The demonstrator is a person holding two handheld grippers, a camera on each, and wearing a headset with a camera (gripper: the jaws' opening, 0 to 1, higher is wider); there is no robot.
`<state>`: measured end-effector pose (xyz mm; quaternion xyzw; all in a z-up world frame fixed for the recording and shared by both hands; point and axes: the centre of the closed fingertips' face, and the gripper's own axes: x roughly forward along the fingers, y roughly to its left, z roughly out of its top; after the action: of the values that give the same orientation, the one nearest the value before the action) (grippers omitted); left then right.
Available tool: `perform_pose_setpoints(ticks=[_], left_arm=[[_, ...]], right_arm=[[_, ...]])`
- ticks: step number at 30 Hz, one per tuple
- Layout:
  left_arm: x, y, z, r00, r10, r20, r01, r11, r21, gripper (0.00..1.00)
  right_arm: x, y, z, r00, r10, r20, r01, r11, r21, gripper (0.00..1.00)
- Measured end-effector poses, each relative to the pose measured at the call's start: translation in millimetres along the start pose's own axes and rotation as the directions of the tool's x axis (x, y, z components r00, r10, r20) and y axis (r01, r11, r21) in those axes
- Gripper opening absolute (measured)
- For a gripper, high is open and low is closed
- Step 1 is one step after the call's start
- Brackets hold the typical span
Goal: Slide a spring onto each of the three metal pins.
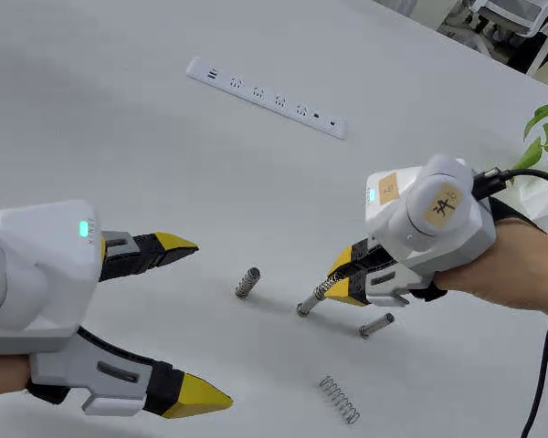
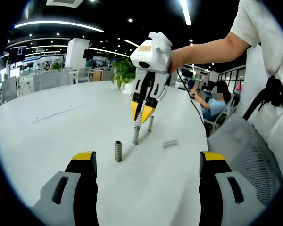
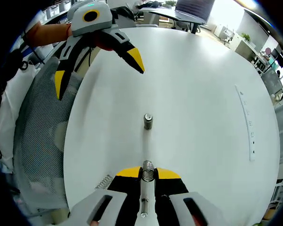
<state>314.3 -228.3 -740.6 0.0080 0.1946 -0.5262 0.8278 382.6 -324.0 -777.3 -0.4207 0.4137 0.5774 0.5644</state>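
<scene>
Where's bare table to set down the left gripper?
Free: the wide table stretch between power strip and sprung pin, running out to the person's left. Crowded: around the right gripper, with its held pin, third pin and loose spring.

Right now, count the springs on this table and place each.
3: one spring on the left pin, one on the pin in the right gripper, one loose on the table. None seems hidden.

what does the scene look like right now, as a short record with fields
left claw: open, above the table
right claw: shut on held spring, around held pin
sprung pin: upright, spring already on
bare pin: no spring yet
loose spring: lying on table
power strip: far side of table
</scene>
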Motion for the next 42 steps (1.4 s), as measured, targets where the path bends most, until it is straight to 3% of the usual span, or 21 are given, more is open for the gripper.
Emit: perform_pose_setpoints(ticks=[33,42], left_arm=[[-3.0,1.4,-3.7,1.0000,0.001,0.000,-0.001,1.000,-0.016,0.86],[-4.5,2.4,-4.4,1.0000,0.004,-0.002,-0.004,1.000,-0.018,0.86]], right_arm=[[40.8,0.7,-13.6,0.9986,0.034,-0.041,-0.034,0.999,-0.006,0.07],[44.5,1.3,-13.2,0.9986,0.037,-0.037,-0.037,0.999,-0.011,0.07]])
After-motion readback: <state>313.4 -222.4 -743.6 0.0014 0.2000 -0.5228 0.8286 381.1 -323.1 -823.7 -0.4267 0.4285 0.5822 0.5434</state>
